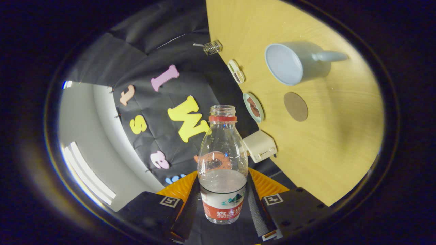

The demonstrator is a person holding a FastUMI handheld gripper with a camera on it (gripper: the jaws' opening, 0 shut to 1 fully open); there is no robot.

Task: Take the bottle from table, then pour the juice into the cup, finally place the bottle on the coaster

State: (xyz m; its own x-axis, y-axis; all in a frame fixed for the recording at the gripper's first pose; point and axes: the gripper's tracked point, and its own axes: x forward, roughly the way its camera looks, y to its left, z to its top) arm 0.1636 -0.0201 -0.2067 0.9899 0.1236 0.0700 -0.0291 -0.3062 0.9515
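A clear plastic bottle (222, 163) with a red neck ring, no cap and a red-and-white label sits between my two fingers, and the gripper (223, 200) is shut on its lower body. Liquid fills only the bottom part of the bottle. The whole view is rolled, so the wooden table (327, 143) stands to the right of the bottle. On it a grey-blue cup (295, 63) with a handle shows its empty mouth, beyond and right of the bottle's neck. A round brown coaster (295, 106) lies on the table just below the cup, closer to the fingers.
Along the table's edge by the black cloth wall lie a small clear box (213, 47), a white oval dish (236, 71), a pale green dish (253, 107) and a cream plastic box (260, 145), the last close to the bottle's shoulder.
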